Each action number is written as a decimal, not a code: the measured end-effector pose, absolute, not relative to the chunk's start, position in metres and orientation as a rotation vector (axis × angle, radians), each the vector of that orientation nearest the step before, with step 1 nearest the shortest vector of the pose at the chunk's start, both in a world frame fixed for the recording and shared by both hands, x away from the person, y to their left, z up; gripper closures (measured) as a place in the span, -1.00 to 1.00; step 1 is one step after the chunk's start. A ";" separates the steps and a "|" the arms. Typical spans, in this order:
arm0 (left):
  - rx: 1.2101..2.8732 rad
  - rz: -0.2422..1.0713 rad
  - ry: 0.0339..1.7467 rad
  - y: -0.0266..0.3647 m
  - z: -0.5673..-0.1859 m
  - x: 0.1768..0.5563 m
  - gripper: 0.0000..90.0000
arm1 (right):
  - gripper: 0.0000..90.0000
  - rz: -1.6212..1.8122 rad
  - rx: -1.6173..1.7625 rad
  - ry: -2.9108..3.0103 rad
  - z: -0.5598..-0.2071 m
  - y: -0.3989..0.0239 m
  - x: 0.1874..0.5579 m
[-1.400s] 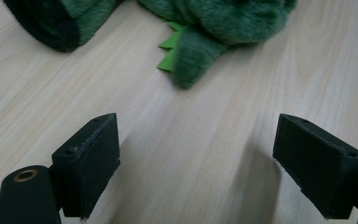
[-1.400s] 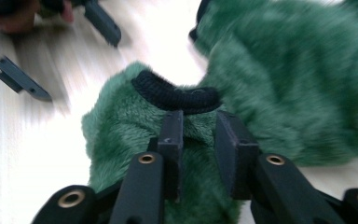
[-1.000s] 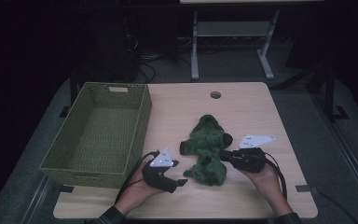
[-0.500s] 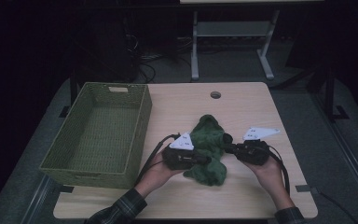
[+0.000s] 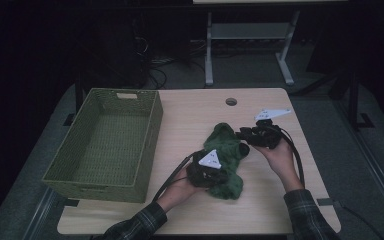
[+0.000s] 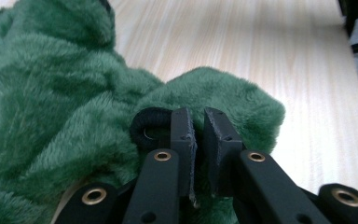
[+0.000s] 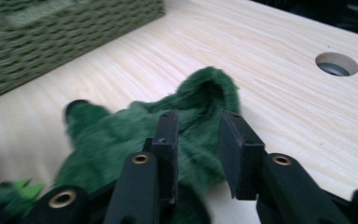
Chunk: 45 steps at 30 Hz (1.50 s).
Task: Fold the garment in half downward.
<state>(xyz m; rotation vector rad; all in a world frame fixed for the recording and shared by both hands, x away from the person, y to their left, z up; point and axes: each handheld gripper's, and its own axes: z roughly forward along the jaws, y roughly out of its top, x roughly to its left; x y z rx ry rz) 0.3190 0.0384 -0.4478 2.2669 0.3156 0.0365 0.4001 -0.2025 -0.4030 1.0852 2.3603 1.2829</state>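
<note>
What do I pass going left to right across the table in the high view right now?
Woven green basket → left gripper, closed on the near part of the green plush fabric → right gripper, jaws just opening, by the fabric's far edge → bare table edge.

Crumpled green plush cloth, mid-table

- Wicker basket walls off the table's left side.
- Right of the basket, bare wood lies free up to the green plush cloth.
</note>
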 end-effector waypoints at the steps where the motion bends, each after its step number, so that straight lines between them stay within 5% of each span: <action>1: 2.271 0.038 0.315 0.038 -0.449 0.319 0.83 | 0.47 1.266 1.104 2.375 -0.405 -0.201 0.406; 12: 2.281 0.053 0.322 0.037 -0.456 0.317 0.84 | 0.39 1.102 1.257 2.471 -0.445 -0.190 0.453; 18: 2.290 0.062 0.319 0.036 -0.456 0.316 0.85 | 0.94 1.090 1.269 2.503 -0.455 -0.191 0.457; 31: 2.290 0.084 0.319 0.035 -0.457 0.316 0.85 | 0.97 1.375 0.999 2.376 -0.383 -0.203 0.402; 41: 2.265 0.078 0.353 0.036 -0.458 0.314 0.84 | 0.97 1.528 0.878 2.336 -0.375 -0.210 0.350; 45: 2.232 0.074 0.362 0.040 -0.454 0.315 0.60 | 0.97 1.517 0.841 2.347 -0.376 -0.209 0.340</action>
